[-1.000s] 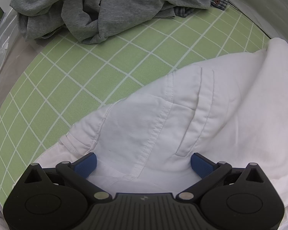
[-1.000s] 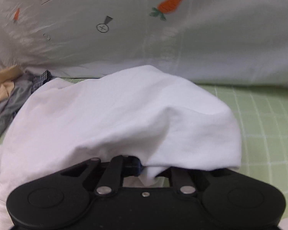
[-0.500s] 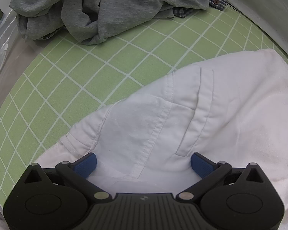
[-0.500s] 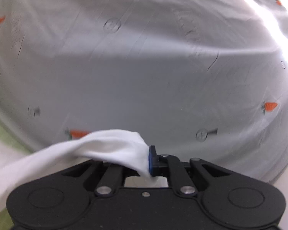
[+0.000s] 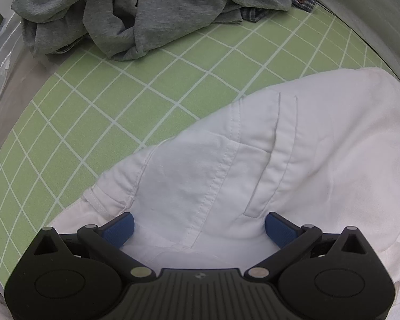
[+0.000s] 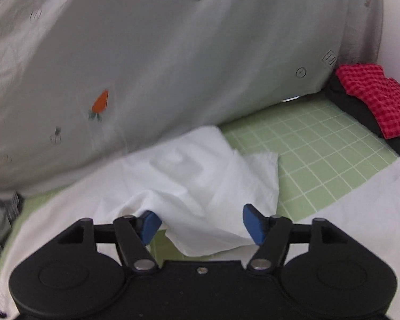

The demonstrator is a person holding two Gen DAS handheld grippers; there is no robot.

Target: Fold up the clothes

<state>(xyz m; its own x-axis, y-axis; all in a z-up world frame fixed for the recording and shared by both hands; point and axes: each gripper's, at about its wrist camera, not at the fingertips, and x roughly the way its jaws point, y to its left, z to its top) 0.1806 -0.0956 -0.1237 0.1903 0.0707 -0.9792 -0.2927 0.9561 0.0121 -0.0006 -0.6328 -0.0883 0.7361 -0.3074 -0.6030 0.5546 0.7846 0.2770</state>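
Left hand-held gripper (image 5: 198, 226) sits wide apart over the white shirt (image 5: 293, 165) on the green grid mat (image 5: 146, 85), grey clothes pile (image 5: 136, 13) ahead. Right hand-held gripper (image 6: 200, 226) is spread too, with a bunched white fold (image 6: 200, 186) between its fingers, not clamped.

left hand-held gripper (image 5: 198, 225): jaws spread wide | right hand-held gripper (image 6: 201, 225): jaws spread wide

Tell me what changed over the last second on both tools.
The right tool, shut on a fold of the white garment half a second ago, has opened and let it drop onto the green mat. The left tool stayed open over the same garment, unmoved; the grey clothes pile is unchanged.
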